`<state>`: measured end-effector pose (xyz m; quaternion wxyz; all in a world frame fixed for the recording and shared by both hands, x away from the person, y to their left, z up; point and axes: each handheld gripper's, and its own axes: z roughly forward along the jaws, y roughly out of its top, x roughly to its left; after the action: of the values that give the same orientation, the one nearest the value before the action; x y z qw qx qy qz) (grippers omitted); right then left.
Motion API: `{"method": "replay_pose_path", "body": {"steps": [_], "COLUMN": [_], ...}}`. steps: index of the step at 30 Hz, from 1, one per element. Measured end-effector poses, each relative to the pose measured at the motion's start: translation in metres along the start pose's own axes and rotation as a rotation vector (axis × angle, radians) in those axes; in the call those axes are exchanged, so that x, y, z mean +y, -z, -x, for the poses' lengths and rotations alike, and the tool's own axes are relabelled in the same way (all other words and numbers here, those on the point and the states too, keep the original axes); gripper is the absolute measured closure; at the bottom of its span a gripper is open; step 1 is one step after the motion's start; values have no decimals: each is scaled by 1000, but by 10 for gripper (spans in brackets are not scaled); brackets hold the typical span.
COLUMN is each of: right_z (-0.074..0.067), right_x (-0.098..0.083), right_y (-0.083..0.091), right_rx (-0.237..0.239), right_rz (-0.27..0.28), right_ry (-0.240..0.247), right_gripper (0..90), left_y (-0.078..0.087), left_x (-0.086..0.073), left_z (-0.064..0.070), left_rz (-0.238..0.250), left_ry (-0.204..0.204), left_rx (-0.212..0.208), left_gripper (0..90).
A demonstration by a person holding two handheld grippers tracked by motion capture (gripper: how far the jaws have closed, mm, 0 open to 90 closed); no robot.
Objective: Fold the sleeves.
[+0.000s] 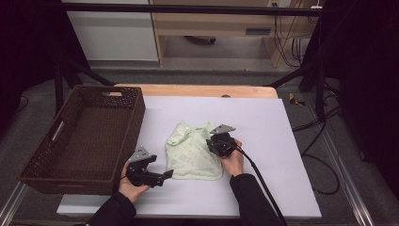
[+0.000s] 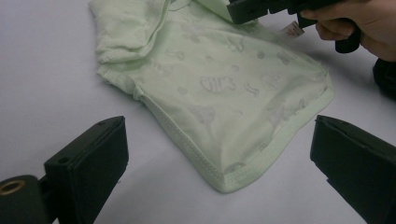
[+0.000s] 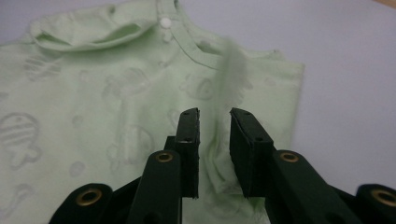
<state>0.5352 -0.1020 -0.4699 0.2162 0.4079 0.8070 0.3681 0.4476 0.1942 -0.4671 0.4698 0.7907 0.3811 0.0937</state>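
Pale green baby shirt [image 1: 194, 151] lies flat on the white table sheet [image 1: 263, 132], between the two tongs. Left tongs [image 1: 162, 178] sit just off the shirt's lower left corner; in the left gripper view the hem corner [image 2: 229, 179] lies between the wide-apart jaws, untouched. Tongs released.

Right tongs [image 3: 215, 135] hover over the shirt's right edge, just below the neckline. Jaws slightly parted; a raised fold of cloth [image 3: 219, 163] stands in the gap. Cannot tell whether the pads press it; looks loose.

Shirt: thin soft knit, faint fish print, stitched hem, ribbed collar with one white snap [image 3: 164, 22], short sleeve [image 3: 88, 29] folded over. A small tag [image 2: 292, 31] shows near the right tongs.

Left hand [image 1: 131, 187] low, tongs pointing sideways toward the shirt. Right hand [image 1: 233, 160] raised, tongs angled down, cable [image 1: 261, 181] trailing back.

Woven brown basket [image 1: 51, 155] beyond the left tongs.
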Motion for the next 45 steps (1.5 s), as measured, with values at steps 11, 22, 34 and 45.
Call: {"method": "replay_pose_path", "body": {"steps": [11,22,34,45], "right_z": [31,26,28,25], "right_x": [-5,-14,-15,-41], "right_y": [16,7,51,78], "right_rx": [2,45,120,169], "right_rz": [-10,-70,86,126], "right_ry": [-100,-84,-165,-192], "right_gripper": [900,825,274,141], "left_y": [0,2,1,2], "left_x": [0,1,1,1], "left_z": [0,0,1,3], "left_rz": [2,6,1,-6], "left_ry": [1,-2,-4,-7], "left_rx": [0,2,1,6], "left_gripper": [38,38,37,37]}}
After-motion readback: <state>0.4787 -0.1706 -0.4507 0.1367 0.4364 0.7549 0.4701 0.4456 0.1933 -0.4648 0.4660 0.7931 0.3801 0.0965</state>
